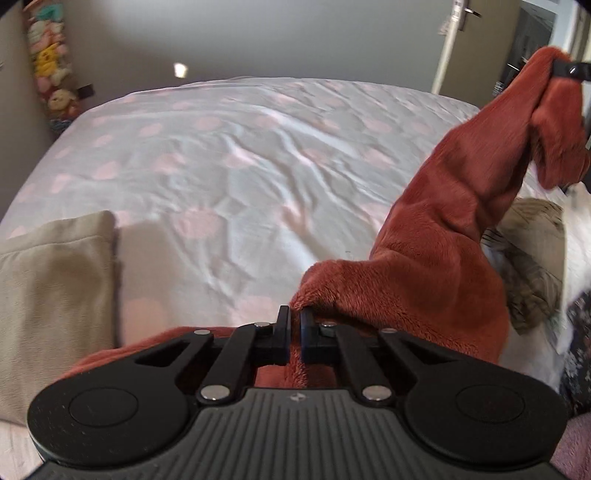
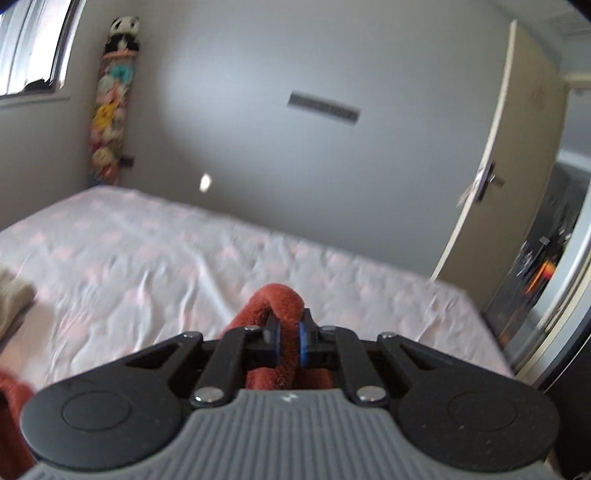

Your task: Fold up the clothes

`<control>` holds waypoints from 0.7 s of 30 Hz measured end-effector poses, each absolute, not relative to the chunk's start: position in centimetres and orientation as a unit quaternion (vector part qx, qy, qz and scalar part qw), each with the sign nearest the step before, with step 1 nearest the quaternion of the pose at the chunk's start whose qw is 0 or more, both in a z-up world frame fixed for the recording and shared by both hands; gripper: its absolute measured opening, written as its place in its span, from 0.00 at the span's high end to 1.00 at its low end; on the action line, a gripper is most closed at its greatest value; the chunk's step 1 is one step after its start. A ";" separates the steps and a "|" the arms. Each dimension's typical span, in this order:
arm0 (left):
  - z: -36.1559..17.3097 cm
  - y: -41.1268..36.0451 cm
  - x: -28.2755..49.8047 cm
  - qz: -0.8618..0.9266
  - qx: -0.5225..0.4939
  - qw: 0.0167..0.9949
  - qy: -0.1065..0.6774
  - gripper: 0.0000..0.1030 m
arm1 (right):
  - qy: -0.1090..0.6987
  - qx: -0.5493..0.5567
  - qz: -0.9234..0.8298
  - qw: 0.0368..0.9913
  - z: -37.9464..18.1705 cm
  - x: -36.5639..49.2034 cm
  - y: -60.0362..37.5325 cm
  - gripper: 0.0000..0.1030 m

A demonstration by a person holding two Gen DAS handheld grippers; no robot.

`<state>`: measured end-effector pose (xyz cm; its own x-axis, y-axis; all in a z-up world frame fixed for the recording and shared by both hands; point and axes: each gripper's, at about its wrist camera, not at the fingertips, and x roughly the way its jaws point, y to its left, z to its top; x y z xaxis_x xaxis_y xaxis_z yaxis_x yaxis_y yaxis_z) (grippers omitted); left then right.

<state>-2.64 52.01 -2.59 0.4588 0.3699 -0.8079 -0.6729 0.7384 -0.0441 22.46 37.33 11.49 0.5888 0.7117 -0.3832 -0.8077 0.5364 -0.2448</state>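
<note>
Bedroom in a home.

Wide bed [image 1: 221,155] under a pale sheet dotted with pink hearts, pushed against a plain grey wall [image 2: 295,55]. In the corner, a tall hanging column of soft toys [image 2: 110,110] topped by a panda [image 2: 123,33]. Window [image 2: 33,44] at the left with light coming in, cream door [image 2: 517,147] standing open at the right. Folded beige clothing [image 1: 51,288] on the near side of the bed, a loose heap of more clothes [image 1: 535,258] opposite.
</note>
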 end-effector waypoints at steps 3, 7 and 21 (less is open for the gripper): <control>-3.4 54.7 -4.5 0.351 -0.183 0.815 0.423 0.97 | 0.112 -0.178 0.451 0.867 13.4 22.8 39.8 0.90; -5.5 57.5 -7.3 0.386 -0.193 0.784 0.446 0.97 | 0.149 -0.182 0.478 0.846 12.9 22.2 43.1 0.64; -6.0 55.4 -13.5 0.377 -0.230 0.788 0.429 0.70 | 0.260 -0.240 0.538 0.765 -1.0 15.0 39.4 0.50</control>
<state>-13.51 55.43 -5.97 0.3473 0.3957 -0.8502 -0.7913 0.6101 -0.0393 15.00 39.35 -1.02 0.2867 0.6983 -0.6559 -0.9477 0.3068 -0.0875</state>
